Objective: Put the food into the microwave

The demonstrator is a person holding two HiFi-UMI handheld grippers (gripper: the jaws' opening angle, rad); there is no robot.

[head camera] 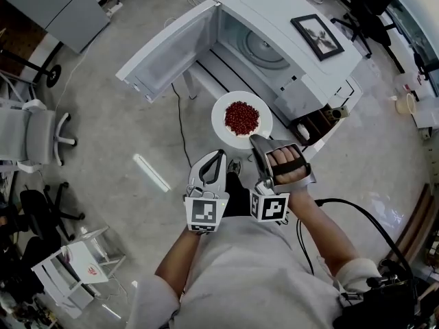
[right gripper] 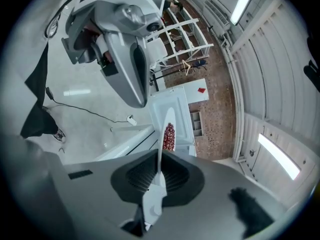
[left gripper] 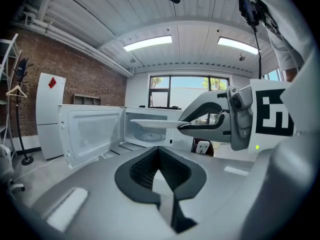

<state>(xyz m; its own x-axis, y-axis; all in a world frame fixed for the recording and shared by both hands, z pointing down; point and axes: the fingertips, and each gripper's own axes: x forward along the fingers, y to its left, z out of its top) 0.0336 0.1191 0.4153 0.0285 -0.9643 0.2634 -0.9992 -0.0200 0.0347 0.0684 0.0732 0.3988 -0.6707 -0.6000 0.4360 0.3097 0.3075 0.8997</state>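
A white plate (head camera: 223,118) with a heap of red food (head camera: 242,117) hangs in the air just in front of the white microwave (head camera: 302,53). The microwave's door (head camera: 171,50) stands wide open and its glass turntable (head camera: 264,46) is bare. My right gripper (head camera: 257,140) is shut on the plate's near rim. In the right gripper view the plate (right gripper: 161,134) runs edge-on out of the jaws, with the food (right gripper: 169,136) on it. My left gripper (head camera: 218,157) hangs beside it on the left, shut with nothing in it. The left gripper view shows the plate (left gripper: 150,124) level before the open cavity (left gripper: 145,134).
A framed picture (head camera: 317,35) lies on top of the microwave. A black cable (head camera: 180,122) and a white strip (head camera: 151,172) lie on the floor. An office chair (head camera: 38,136) stands at the left, a small rack (head camera: 75,262) at the lower left.
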